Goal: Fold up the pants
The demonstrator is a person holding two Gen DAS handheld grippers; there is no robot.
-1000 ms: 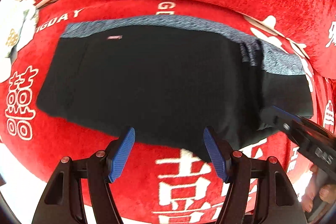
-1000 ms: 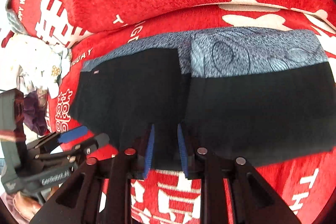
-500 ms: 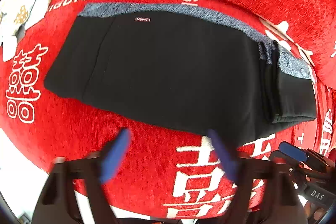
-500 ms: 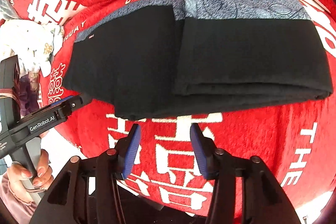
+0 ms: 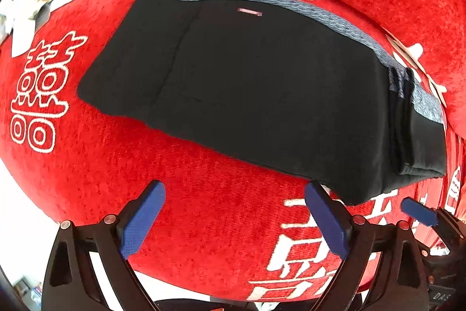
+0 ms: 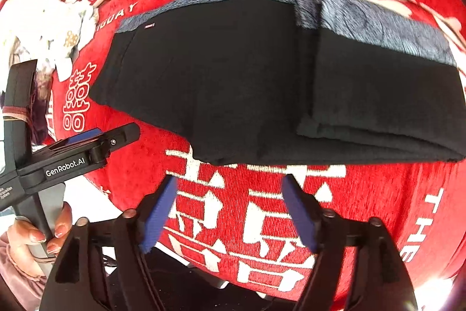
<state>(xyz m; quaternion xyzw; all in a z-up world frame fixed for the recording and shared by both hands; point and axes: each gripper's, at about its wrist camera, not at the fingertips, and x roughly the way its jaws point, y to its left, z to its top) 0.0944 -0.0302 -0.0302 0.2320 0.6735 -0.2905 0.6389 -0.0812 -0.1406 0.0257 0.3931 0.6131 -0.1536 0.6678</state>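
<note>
The folded black pants [image 5: 262, 89] lie on the red cover [image 5: 204, 209], long axis left to right, grey waistband far. The left gripper [image 5: 233, 212] gapes empty; the right gripper [image 6: 230, 206] is opening, empty. The pants' right end is cut off.

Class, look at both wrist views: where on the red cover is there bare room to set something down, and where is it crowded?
Bare red cover lies in front of the pants, under both open grippers: left, right, whose jaws are opening. Another bare patch sits left of the pants by the white characters. The far left corner is crowded with white cloth.
</note>
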